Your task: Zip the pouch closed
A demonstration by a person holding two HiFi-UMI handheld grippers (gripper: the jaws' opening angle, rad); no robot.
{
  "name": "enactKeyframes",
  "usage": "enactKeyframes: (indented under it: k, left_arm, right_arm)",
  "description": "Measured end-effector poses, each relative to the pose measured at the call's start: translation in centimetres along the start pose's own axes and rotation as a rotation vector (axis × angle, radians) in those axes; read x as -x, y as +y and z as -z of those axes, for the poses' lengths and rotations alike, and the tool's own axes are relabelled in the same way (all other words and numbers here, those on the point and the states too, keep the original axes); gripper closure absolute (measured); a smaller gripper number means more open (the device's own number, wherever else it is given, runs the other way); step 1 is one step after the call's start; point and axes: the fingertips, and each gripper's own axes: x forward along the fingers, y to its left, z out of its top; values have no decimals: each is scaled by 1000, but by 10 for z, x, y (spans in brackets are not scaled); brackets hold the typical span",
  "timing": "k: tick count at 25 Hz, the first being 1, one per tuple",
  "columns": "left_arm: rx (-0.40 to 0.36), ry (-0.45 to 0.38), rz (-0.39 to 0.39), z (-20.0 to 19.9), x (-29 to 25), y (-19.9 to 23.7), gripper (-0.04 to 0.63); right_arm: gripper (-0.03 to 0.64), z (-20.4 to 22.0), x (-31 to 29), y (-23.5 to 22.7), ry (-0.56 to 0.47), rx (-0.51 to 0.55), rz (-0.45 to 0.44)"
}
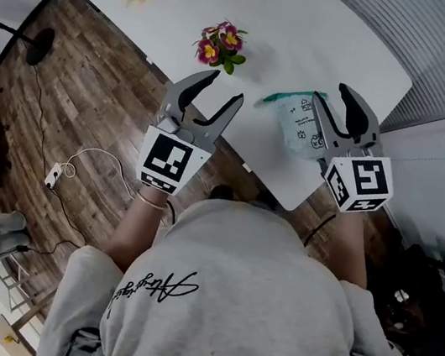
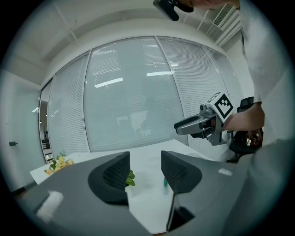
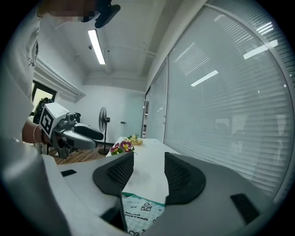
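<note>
While both grippers stand released, jaws apart and empty, the pouch (image 1: 298, 125) lies flat on the near right part of the table (image 1: 334, 31). It sits just below the right gripper (image 1: 330, 92). The left gripper (image 1: 226, 86) is well to its left, near the flowers (image 1: 220, 45). The pouch looks thin, soft and light, likely to slide or crumple. Best pin one end of its teal top edge and pull along it. The head view shows the whole pouch. The right gripper view shows only its printed face (image 3: 140, 212) beneath the jaws. No view shows a zip tab.
</note>
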Motion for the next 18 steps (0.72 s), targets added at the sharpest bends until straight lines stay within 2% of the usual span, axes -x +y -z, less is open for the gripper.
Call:
enactKeyframes:
  k: [5,9,17,18]
  left_arm:
    - [-13,-55,9,-18,9,2,397]
    - [29,-128,17,-34,17,6,397]
    - [69,-194,65,-51,29,9,397]
    - [69,-200,74,-53,30,8,402]
  right_arm:
    - [423,-15,9,10,-49,-33,12]
    - [423,-26,16,19,-86,-56,19]
    - [436,-45,29,37,-140,-62,48]
    - [453,-46,31,39,-145,-61,51]
